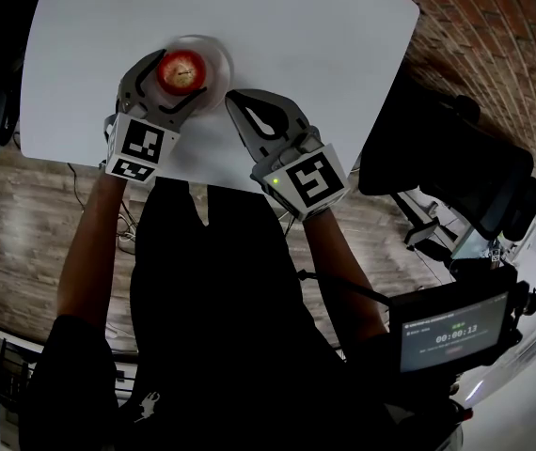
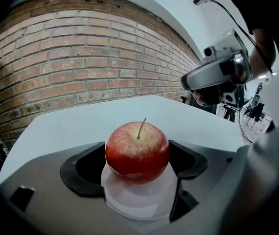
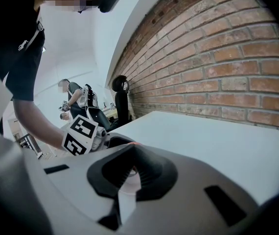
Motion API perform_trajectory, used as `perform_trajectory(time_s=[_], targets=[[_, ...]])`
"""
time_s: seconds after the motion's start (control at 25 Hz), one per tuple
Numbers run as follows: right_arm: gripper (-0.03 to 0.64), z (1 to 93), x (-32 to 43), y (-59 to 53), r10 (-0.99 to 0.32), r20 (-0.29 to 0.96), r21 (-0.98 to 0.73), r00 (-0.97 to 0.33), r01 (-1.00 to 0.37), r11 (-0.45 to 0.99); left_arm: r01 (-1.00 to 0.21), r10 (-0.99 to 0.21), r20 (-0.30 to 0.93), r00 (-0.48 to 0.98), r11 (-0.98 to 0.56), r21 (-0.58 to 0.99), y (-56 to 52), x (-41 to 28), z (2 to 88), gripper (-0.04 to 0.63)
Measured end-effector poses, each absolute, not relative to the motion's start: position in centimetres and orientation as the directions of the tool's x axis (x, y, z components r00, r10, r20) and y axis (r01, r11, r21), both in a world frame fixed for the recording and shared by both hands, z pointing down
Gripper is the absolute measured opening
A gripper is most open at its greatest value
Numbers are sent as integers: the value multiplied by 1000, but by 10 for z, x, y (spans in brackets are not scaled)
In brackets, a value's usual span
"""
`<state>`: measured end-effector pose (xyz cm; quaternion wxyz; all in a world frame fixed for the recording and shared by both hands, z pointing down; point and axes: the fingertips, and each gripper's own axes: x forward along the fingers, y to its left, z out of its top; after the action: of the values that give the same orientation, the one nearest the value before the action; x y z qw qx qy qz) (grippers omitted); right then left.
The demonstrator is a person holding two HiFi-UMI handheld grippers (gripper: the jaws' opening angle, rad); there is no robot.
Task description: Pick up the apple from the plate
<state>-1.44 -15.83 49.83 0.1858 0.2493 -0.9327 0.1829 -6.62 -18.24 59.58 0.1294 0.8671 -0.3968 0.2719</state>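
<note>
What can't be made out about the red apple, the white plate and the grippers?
- Left gripper view: whether the left gripper touches the round red apple; the apple's bulge hides the contact.
- Head view: most of the round white plate; that gripper covers it.
- Right gripper view: nearly all the apple; the right gripper blocks it with shut jaws.

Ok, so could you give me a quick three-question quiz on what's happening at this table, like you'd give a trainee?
1. True or false: the apple sits between the left gripper jaws.
2. Directly under the apple is: A) a white plate, B) a bowl, C) a cloth.
3. Fill in: the right gripper has its jaws together, holding ____.

Key: 1 true; 2 A; 3 nothing.
</note>
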Motion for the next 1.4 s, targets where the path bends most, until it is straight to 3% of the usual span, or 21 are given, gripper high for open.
perform_trajectory(time_s=[1.4], targets=[[3, 470, -6, -170, -452, 396, -168, -800, -547, 820, -753, -627, 552, 549, -658, 2, -191, -58, 562, 391]])
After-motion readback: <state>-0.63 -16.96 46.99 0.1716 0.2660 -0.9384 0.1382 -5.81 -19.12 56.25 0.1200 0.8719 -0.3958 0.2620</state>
